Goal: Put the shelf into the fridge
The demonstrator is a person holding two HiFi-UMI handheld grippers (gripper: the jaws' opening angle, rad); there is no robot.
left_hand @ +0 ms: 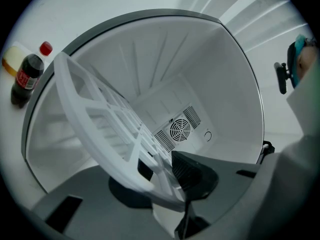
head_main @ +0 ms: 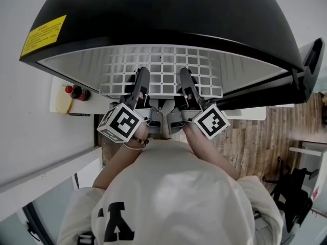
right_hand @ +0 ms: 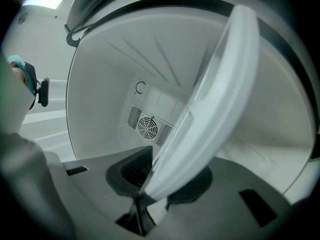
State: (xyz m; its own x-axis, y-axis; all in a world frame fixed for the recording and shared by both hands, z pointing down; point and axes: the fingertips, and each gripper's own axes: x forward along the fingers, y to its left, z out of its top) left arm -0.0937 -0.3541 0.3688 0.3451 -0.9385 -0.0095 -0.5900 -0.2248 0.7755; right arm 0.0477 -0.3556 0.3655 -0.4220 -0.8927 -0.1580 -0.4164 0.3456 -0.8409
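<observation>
A white grid shelf (head_main: 163,70) lies partly inside the open black fridge (head_main: 168,14), its near edge held by both grippers. My left gripper (head_main: 139,88) is shut on the shelf's near edge, left of middle; in the left gripper view the shelf (left_hand: 105,119) runs slanted between the dark pads (left_hand: 187,171). My right gripper (head_main: 188,88) is shut on the same edge just to the right; in the right gripper view the shelf (right_hand: 210,104) rises steeply from the jaws. Both gripper views look into the white fridge interior with a round fan grille (left_hand: 179,130) on the back wall.
A cola bottle (head_main: 77,92) with a red cap stands in a door bin at left, also the cola bottle (left_hand: 26,79) in the left gripper view. Ribbed side walls line the fridge interior (right_hand: 115,59). Wooden floor (head_main: 260,142) and a dark chair base lie to the right.
</observation>
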